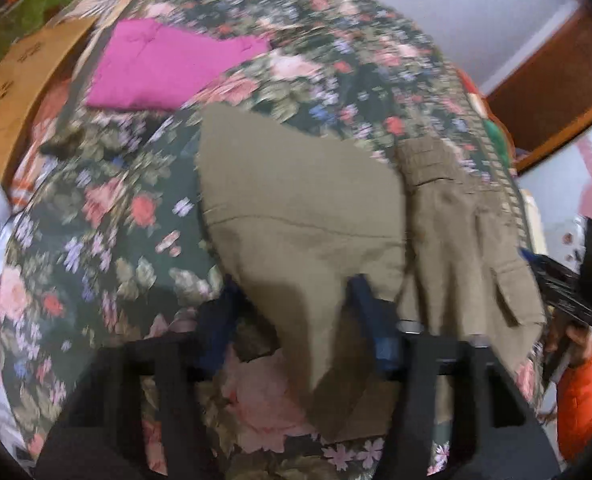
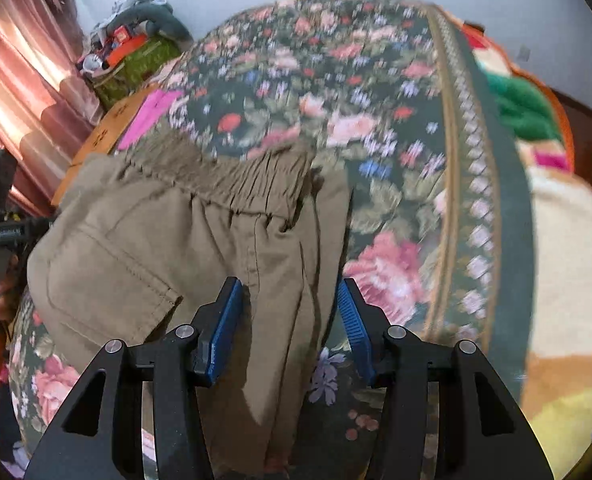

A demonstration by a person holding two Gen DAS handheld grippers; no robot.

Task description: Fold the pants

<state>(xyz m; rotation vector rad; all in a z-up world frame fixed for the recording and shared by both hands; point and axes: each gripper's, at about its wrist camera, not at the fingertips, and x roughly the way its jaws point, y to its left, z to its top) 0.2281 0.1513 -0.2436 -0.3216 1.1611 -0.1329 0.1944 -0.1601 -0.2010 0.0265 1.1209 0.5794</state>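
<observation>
Both our grippers straddle the pants (image 2: 167, 240) over the floral bedspread (image 2: 376, 128): left gripper (image 1: 291, 312) fingers apart around a leg fold, right gripper (image 2: 287, 328) fingers apart around cloth below the waistband (image 2: 223, 176). Neither looks clamped.

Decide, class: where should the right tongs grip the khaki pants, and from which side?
Grip the pants by the near side edge just below the gathered waistband, coming from the near side. That doubled edge already lies between the open right tongs, pointing toward them.
</observation>
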